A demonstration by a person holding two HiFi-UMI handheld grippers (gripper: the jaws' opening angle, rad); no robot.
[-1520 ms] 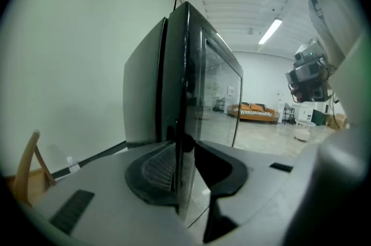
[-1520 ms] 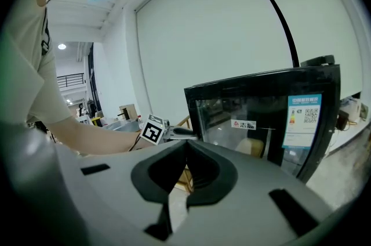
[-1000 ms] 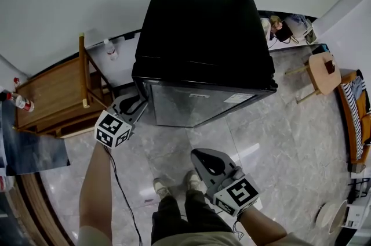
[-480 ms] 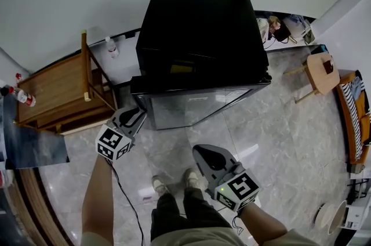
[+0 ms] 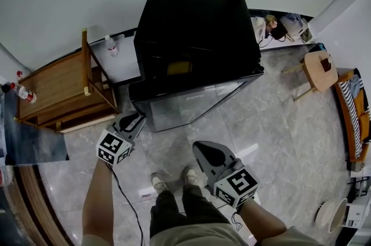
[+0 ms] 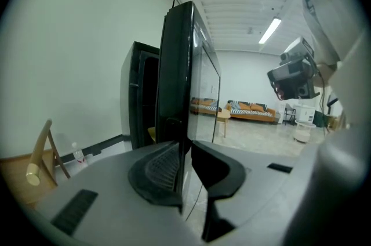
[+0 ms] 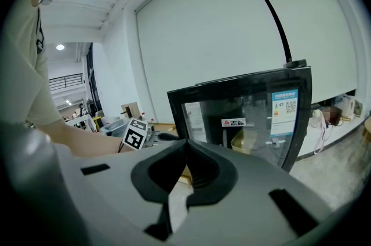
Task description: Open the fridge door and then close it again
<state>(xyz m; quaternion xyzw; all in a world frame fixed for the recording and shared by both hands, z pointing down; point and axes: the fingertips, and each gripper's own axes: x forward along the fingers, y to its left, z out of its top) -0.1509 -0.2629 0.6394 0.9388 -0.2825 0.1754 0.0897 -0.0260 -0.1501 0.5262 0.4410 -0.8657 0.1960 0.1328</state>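
Wider now, fridge door has its edge clamped in left gripper jaws, just tightened.

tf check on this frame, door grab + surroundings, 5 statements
1. The fridge door stands partly open. True.
2. The left gripper has the door's edge between its jaws. True; the jaws have just been closing on it.
3. The right gripper grips the door as well. False: its jaws are shut on nothing and it hangs clear of the fridge.
4. The wooden stool stands left of the fridge in the head view. False: it stands to the right of it.
5. Nothing shows inside the fridge. False: a yellow thing shows through the gap.
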